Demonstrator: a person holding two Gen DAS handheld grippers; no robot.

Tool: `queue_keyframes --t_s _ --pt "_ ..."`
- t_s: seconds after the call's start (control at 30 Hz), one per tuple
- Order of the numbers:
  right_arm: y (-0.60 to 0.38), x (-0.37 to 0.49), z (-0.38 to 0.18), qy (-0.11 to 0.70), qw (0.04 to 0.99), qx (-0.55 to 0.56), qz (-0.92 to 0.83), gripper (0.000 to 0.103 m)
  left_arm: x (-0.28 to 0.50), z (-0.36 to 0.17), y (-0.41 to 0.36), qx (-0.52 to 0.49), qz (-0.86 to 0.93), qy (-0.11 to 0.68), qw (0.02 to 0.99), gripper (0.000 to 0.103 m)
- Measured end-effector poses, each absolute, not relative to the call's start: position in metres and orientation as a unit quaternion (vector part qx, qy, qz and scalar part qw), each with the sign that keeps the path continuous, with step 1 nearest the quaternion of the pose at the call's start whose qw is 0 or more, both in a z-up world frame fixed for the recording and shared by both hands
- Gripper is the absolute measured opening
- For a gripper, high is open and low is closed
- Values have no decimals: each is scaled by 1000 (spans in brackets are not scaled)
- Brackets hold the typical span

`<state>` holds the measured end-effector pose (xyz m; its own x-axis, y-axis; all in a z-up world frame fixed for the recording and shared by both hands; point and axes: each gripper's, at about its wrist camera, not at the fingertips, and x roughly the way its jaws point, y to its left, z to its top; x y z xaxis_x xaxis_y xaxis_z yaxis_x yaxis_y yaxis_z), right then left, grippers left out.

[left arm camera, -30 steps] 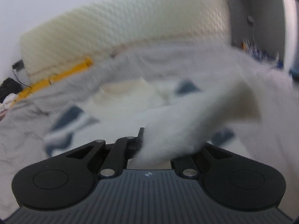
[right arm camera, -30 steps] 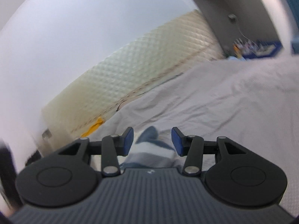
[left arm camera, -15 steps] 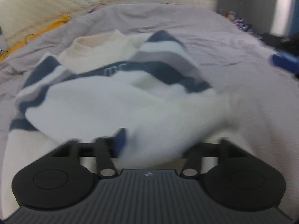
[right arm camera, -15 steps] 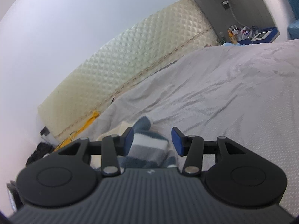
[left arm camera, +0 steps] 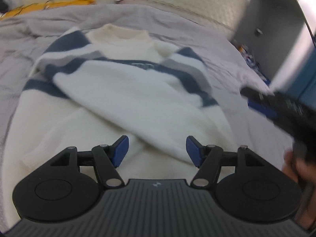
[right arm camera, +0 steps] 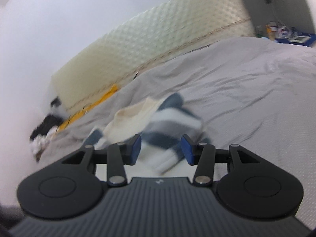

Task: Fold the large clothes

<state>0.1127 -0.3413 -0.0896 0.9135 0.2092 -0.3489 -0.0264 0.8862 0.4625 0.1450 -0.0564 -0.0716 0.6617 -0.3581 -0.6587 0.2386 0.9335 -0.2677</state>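
Observation:
A cream sweater (left arm camera: 126, 98) with navy and grey stripes lies on the grey bedsheet (left arm camera: 23, 39), collar away from me, one sleeve folded diagonally across its body. My left gripper (left arm camera: 157, 151) is open and empty just above the sleeve's cuff end. My right gripper (right arm camera: 161, 150) is open and empty above the sweater's striped shoulder (right arm camera: 169, 122). In the left wrist view the right gripper (left arm camera: 276, 106) shows blurred at the right edge, held by a hand.
A quilted cream headboard (right arm camera: 158, 39) runs behind the bed. A yellow cloth (left arm camera: 51, 3) and black-and-white clothes (right arm camera: 45, 126) lie at the bed's far edge. A grey cabinet (left arm camera: 276, 23) and small clutter (right arm camera: 280, 29) stand at the right.
My left gripper has let go of the sleeve, which now lies folded across the sweater, and its jaws have opened wide. My right gripper has tilted down toward the sweater's shoulder.

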Motion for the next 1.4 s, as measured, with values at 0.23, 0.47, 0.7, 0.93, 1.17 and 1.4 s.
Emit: queue_keyframes --t_s 0.23,0.47,0.7,0.93,1.17,1.4 --pt "-299 129 -99 257 946 170 100 40 182 -78 -28 -82 -139 354 921 69" --pt "-277 154 -113 293 940 139 106 40 224 -101 -22 -73 -116 361 922 69" --pt "-273 180 -150 335 927 136 100 37 245 -121 -15 -85 -102 388 912 69" --pt "-280 185 -155 334 923 160 107 37 258 -130 -12 -104 -99 401 905 71" --pt "-284 180 -150 336 919 180 106 37 247 -115 -9 -108 -97 400 905 71" --pt "-296 141 -132 339 912 214 83 41 210 -94 12 -134 -88 402 901 71"
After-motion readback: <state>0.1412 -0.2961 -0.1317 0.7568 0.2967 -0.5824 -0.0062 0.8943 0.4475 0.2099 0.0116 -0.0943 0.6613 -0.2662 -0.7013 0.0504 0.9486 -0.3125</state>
